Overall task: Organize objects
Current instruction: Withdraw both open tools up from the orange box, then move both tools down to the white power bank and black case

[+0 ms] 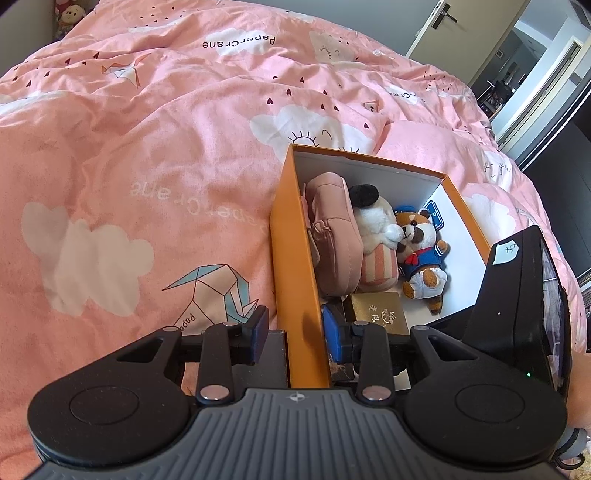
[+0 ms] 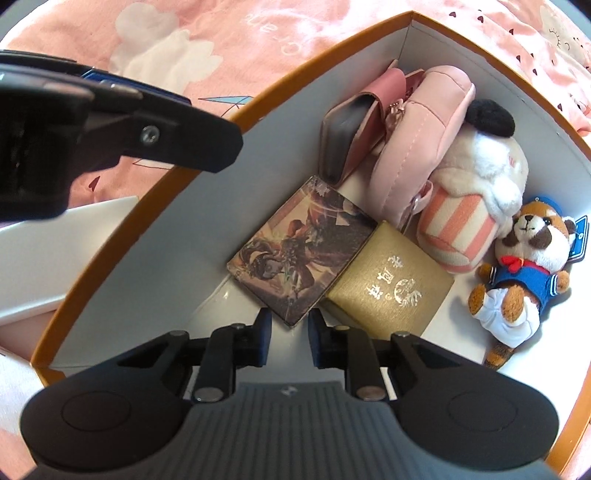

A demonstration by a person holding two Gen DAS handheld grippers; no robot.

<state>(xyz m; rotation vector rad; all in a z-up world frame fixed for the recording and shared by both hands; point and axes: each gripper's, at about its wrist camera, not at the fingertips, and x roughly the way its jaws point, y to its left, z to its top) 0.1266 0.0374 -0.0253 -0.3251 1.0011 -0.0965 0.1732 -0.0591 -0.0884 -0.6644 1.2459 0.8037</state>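
An orange box (image 1: 291, 258) with white inside lies on the pink bed. It holds a pink pouch (image 1: 336, 236), a white plush with a black beret (image 1: 373, 225), a raccoon plush in blue (image 1: 421, 251), a gold box (image 1: 380, 314) and a picture card box (image 2: 303, 247). My left gripper (image 1: 295, 336) is open and straddles the box's left wall (image 1: 303, 325), one finger outside, one inside. My right gripper (image 2: 290, 339) is open inside the orange box (image 2: 110, 236), just off the picture box's near corner. The right gripper's body shows in the left wrist view (image 1: 517, 295).
The pink quilt (image 1: 147, 147) surrounds the box. A white flat object (image 2: 48, 251) lies beside the box's left wall. The left gripper's body (image 2: 92, 129) hangs over that wall. An open door (image 1: 517, 55) is at the far right. Plush toys (image 1: 70, 18) sit far left.
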